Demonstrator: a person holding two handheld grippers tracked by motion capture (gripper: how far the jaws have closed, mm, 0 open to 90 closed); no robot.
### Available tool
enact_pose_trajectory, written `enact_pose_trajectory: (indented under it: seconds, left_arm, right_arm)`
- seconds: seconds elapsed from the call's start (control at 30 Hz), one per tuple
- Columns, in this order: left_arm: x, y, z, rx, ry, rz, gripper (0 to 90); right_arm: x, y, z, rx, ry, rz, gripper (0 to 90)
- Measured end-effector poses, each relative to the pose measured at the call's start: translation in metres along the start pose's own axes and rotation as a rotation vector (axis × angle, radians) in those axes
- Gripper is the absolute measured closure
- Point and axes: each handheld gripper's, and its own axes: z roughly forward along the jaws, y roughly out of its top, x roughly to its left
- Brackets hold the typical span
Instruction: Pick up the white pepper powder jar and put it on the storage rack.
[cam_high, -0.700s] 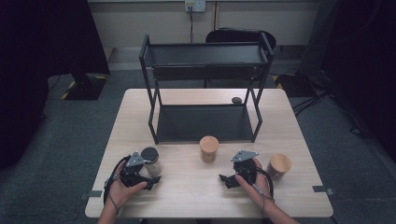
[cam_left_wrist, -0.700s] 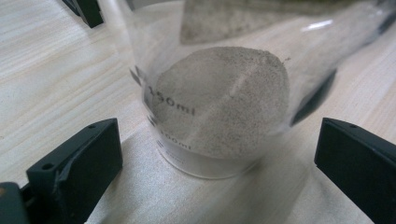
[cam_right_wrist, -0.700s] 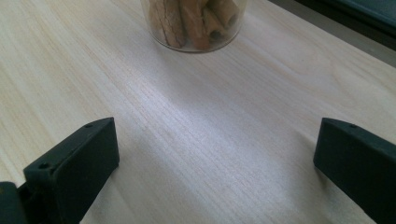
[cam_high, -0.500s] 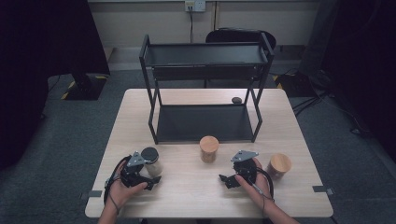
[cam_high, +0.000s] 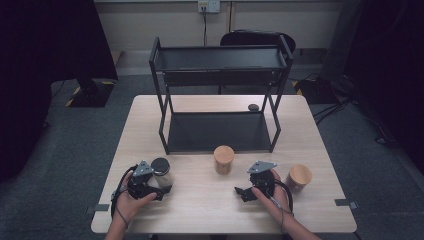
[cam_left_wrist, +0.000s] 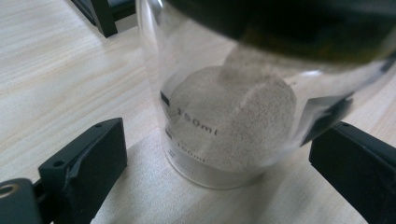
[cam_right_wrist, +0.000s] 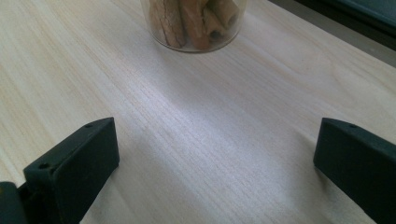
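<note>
Black steel shelving (cam_high: 220, 60) dominates the upper centre of the high view, standing on the pale wood surface (cam_high: 210, 205). At lower left, your left gripper (cam_high: 157, 187) brackets the dark-lidded glass jar (cam_left_wrist: 224, 116) of pale powder, jaws spread either side, not yet touching. Your right gripper (cam_right_wrist: 215, 168), lower right, stands spread over bare wood, a jar of brown sticks (cam_right_wrist: 196, 21) ahead. Next, likely, close on the glass squarely.

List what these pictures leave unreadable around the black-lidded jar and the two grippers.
- Black-lidded jar: top cut off by the left gripper view's edge; lid blurred.
- Jar of brown sticks: upper part cut off in the right gripper view.
- Small dark object by the shelf rack: too small to identify.
</note>
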Motion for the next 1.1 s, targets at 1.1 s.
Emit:
enact_pose_trajectory:
  seconds: [1.1]
  left_arm:
    - [0.000,0.011,0.002,-0.092,-0.036,0.015,21.4]
  right_arm:
    - [0.000,0.000,0.000,0.000,0.002,-0.002,0.0]
